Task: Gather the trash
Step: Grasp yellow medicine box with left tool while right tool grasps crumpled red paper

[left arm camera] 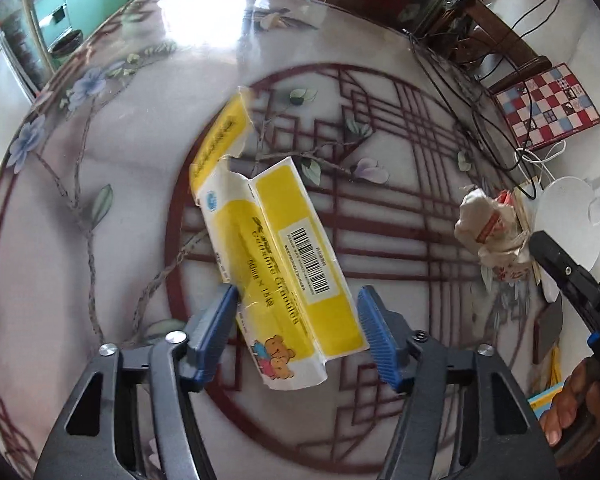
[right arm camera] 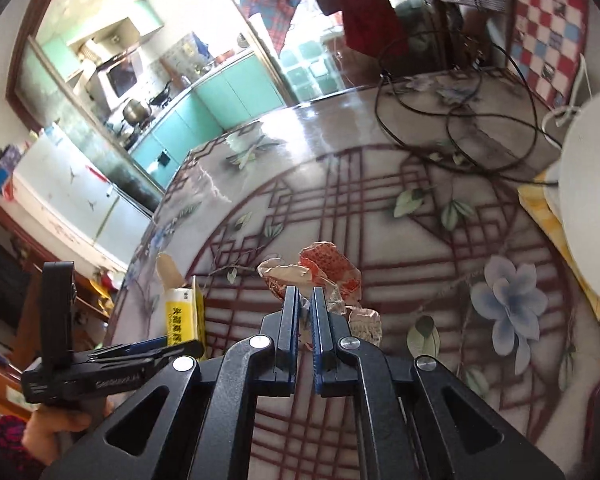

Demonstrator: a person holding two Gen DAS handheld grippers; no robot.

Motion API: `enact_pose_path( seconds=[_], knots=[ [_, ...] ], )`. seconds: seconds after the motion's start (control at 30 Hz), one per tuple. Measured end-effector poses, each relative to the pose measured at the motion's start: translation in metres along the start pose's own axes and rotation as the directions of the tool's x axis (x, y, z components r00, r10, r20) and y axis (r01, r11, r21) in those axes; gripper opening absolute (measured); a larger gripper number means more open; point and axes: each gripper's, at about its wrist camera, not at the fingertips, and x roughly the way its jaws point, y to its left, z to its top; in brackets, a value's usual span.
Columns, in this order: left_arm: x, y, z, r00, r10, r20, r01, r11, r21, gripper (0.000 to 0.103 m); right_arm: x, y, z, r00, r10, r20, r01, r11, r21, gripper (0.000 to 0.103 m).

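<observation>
Right gripper (right arm camera: 305, 300) pinches wrapper (right arm camera: 328, 276), contact hidden.

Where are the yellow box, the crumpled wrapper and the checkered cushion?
yellow box (left arm camera: 284, 248): left wrist view, on its yellow side by the barcode.
crumpled wrapper (right arm camera: 328, 266): right wrist view, on its red printed part.
checkered cushion (left arm camera: 548, 110): left wrist view, on its middle squares.
</observation>
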Motion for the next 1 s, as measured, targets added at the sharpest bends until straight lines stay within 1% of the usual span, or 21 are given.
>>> enact_pose_path(
  seconds=[0.03, 0.2, 0.27, 0.33, 0.37, 0.47, 0.6, 0.77, 0.87, 0.9, 0.93, 0.97, 1.0],
  knots=[
    [-0.004, -0.001, 0.0, 1.0, 0.012, 0.002, -0.012, 1.0, 0.017, 0.02, -0.002, -0.001, -0.002, 1.0, 0.0, 0.002, 0.0, 1.0, 0.002, 0.004],
    [-0.021, 0.0, -0.003, 1.0, 0.009, 0.013, -0.01, 0.998, 0.064, 0.018, -0.014, 0.008, -0.007, 0.999, 0.02, 0.038, -0.02, 1.0, 0.013, 0.004],
    [-0.027, -0.001, -0.005, 1.0, -0.007, 0.016, 0.006, 0.998, 0.067, 0.018, -0.019, 0.015, -0.007, 0.998, 0.031, 0.052, -0.032, 0.999, 0.012, 0.004],
    [-0.043, -0.001, -0.011, 0.999, -0.016, 0.042, 0.013, 0.997, 0.077, 0.018, -0.025, 0.023, -0.007, 0.997, 0.04, 0.067, -0.041, 0.999, 0.008, 0.004],
    [-0.05, -0.001, -0.014, 0.998, -0.016, 0.057, 0.011, 0.996, 0.084, 0.016, -0.03, 0.028, -0.007, 0.996, 0.044, 0.076, -0.045, 0.999, 0.003, 0.004],
    [-0.07, 0.0, -0.024, 0.996, -0.028, 0.084, 0.019, 0.995, 0.097, 0.016, -0.045, 0.045, -0.01, 0.994, 0.045, 0.101, -0.043, 0.999, -0.025, 0.004],
    [-0.094, 0.005, -0.039, 0.993, -0.025, 0.115, 0.011, 0.992, 0.124, 0.014, -0.063, 0.068, -0.017, 0.991, 0.039, 0.125, -0.03, 0.997, -0.072, 0.004],
    [-0.111, 0.021, -0.055, 0.991, -0.039, 0.13, 0.025, 0.994, 0.11, 0.013, -0.078, 0.093, -0.031, 0.99, 0.048, 0.131, -0.034, 0.994, -0.105, 0.004],
    [-0.116, 0.034, -0.066, 0.992, -0.027, 0.121, 0.013, 0.994, 0.109, 0.011, -0.08, 0.105, -0.039, 0.992, 0.046, 0.119, -0.032, 0.992, -0.122, 0.004],
    [-0.116, 0.039, -0.071, 0.993, -0.018, 0.115, 0.005, 0.994, 0.11, 0.009, -0.079, 0.109, -0.042, 0.993, 0.045, 0.112, -0.031, 0.991, -0.127, 0.004],
    [-0.113, 0.043, -0.075, 0.995, -0.011, 0.095, 0.0, 0.993, 0.114, 0.007, -0.079, 0.112, -0.045, 0.994, 0.043, 0.105, -0.029, 0.991, -0.132, 0.004],
    [-0.109, 0.047, -0.079, 0.998, -0.007, 0.068, -0.001, 0.993, 0.121, 0.002, -0.078, 0.114, -0.049, 0.994, 0.041, 0.098, -0.027, 0.99, -0.137, 0.004],
    [-0.105, 0.05, -0.084, 0.999, -0.003, 0.047, -0.003, 0.992, 0.125, 0.002, -0.077, 0.116, -0.052, 0.995, 0.038, 0.091, -0.025, 0.99, -0.14, 0.004]
  ],
)
